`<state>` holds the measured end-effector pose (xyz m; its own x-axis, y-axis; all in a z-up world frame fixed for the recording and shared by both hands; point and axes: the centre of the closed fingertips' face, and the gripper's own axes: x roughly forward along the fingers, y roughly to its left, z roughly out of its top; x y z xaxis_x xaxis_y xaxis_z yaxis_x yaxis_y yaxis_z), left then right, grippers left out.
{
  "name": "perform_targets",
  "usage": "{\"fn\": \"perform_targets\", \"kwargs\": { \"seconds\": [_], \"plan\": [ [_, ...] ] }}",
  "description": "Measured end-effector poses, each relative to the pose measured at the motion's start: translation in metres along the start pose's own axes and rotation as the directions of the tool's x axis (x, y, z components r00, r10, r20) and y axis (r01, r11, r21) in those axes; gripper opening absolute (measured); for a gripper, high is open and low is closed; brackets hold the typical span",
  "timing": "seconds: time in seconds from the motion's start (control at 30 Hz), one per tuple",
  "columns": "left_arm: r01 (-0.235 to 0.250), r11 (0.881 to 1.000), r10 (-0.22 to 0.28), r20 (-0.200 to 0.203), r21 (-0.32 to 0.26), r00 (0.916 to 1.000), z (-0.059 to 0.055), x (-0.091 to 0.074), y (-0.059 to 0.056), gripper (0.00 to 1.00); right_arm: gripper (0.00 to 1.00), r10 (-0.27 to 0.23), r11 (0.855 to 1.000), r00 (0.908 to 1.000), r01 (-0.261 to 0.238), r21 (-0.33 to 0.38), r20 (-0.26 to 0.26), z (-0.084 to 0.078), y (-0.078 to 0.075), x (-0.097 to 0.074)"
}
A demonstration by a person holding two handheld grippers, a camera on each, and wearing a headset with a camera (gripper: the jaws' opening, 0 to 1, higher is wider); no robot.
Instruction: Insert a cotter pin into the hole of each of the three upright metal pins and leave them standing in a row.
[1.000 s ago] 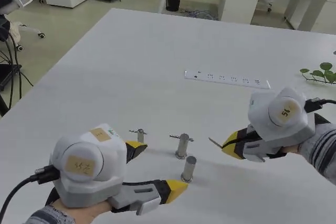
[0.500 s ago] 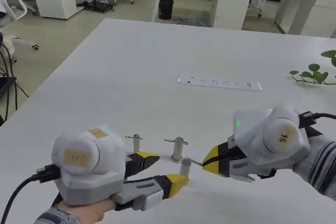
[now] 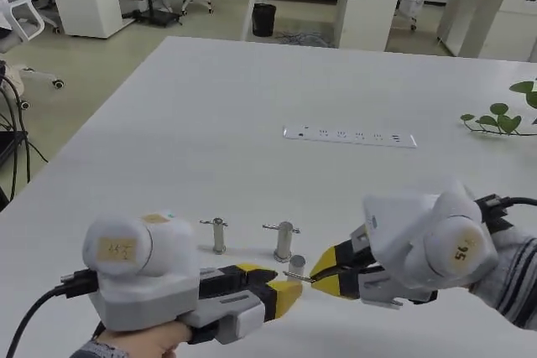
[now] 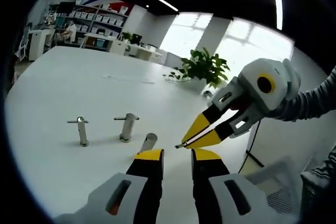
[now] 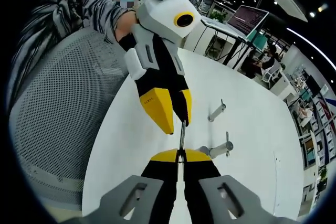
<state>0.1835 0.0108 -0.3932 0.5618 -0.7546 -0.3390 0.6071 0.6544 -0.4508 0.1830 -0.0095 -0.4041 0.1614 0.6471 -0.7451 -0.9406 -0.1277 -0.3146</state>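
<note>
- Head view: the cotter pin (image 3: 295,275) lies level at lower centre, its free end at the nearest metal pin (image 3: 296,263); whether they touch cannot be told.
- The right gripper (image 3: 317,277), from the lower right, has its jaws pinched tight on the cotter pin.
- The middle pin (image 3: 285,241) and left pin (image 3: 219,235) stand upright just above, each with a thin cross-piece (image 3: 270,227) through its top.
- The left gripper (image 3: 273,281), lower left, has its jaws parted with nothing between them, tips beside the nearest metal pin.
- The white table (image 3: 252,106) bears a power strip (image 3: 349,136) at mid-frame.
</note>
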Motion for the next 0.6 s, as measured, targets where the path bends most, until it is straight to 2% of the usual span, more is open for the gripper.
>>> {"fn": "perform_targets", "kwargs": {
  "seconds": [0.23,0.47,0.53,0.6],
  "plan": [
    [0.043,0.996,-0.042,0.021,-0.079,0.9989,0.0004,-0.0006,-0.0067,0.04,0.00,0.018,0.999,0.9997,-0.017,-0.032,0.019,0.0068,0.0064,-0.0002],
    [0.056,0.992,-0.053,0.030,-0.117,0.9982,-0.0007,-0.0025,-0.0074,0.00,0.00,0.022,0.999,0.9994,-0.021,-0.039,0.025,0.0102,0.0075,0.0004],
    [0.059,0.991,-0.056,0.033,-0.117,0.9979,-0.0004,-0.0028,-0.0084,0.00,0.00,0.020,0.999,0.9995,-0.019,-0.038,0.025,0.0104,0.0071,0.0007],
    [0.063,0.995,-0.060,0.030,-0.078,0.9977,-0.0009,-0.0033,-0.0096,0.00,0.00,0.023,0.999,0.9994,-0.022,-0.035,0.025,0.0106,0.0075,0.0009]
  ]
}}
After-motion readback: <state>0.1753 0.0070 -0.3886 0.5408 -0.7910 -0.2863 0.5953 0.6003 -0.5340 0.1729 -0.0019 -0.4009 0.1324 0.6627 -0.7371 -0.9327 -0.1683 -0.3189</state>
